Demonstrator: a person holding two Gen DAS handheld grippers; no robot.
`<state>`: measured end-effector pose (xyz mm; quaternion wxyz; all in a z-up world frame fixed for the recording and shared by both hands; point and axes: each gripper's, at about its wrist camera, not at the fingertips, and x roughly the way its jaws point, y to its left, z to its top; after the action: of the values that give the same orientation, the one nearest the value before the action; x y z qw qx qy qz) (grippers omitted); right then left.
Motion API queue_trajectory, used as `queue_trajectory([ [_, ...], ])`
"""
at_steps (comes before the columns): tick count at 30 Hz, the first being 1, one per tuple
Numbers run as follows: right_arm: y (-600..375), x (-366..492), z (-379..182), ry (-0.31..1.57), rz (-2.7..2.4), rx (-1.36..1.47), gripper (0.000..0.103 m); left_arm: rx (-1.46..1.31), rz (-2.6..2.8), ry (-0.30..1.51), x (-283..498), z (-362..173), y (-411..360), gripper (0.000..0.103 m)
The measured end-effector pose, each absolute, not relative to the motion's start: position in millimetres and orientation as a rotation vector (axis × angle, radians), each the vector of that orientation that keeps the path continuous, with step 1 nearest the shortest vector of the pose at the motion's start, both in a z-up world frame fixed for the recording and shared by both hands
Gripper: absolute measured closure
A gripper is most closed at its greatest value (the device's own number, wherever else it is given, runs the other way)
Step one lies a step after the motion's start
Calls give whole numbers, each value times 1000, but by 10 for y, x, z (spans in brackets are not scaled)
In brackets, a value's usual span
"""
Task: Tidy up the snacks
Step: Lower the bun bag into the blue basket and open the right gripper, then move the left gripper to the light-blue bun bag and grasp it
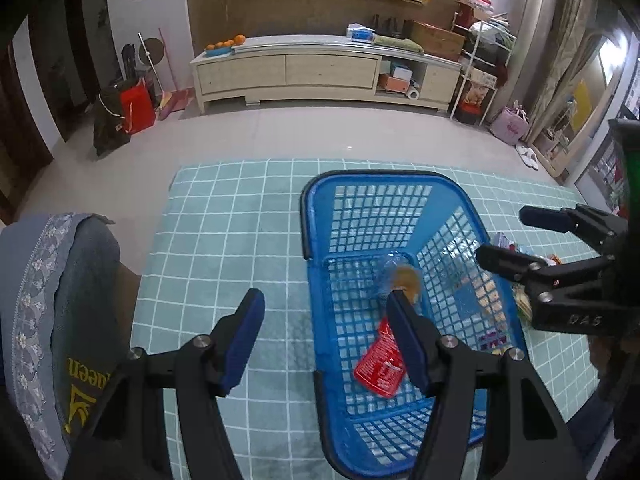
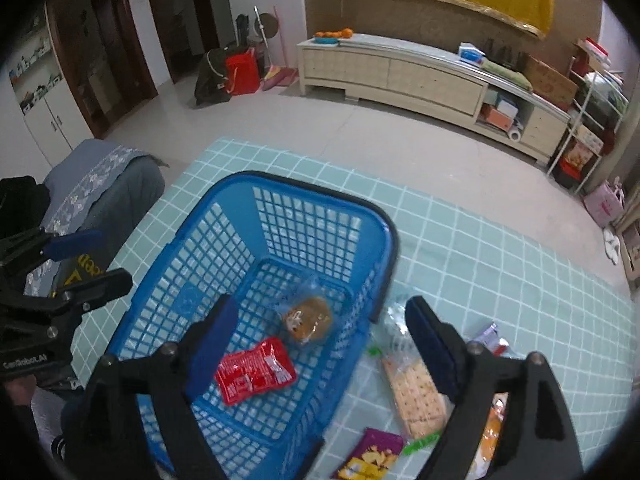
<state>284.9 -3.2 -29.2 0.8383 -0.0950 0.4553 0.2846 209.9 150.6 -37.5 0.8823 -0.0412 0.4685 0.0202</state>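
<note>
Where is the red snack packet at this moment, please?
The red snack packet lies on the floor of the blue basket, at its near end, just in front of the wrapped brown pastry in the right wrist view.

basket (image 2: 372,216) centre of right-wrist view, on the tablecloth (image 2: 500,248) | in it: red packet (image 2: 256,372) lower, wrapped bun (image 2: 308,318) above and right of it | cracker pack (image 2: 416,396) right of basket, outside, lower right | cabinet (image 2: 400,68) behind, upper frame
</note>
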Motion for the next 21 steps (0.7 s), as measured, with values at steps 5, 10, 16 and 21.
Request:
queue_trajectory([
  [5,-273,2717,-189,959,581,-158,15,-83,31,967,1987,-296,1365,42],
  [10,-492,2581,-116,954,566,-138,15,-60,17,964,1883,-229,1190,42],
  [16,-823,2482,-53,946,547,-110,15,-39,-7,961,1822,-155,933,42],
  [21,-1087,2399,-2,934,532,-91,15,-16,-32,961,1795,-125,714,42],
])
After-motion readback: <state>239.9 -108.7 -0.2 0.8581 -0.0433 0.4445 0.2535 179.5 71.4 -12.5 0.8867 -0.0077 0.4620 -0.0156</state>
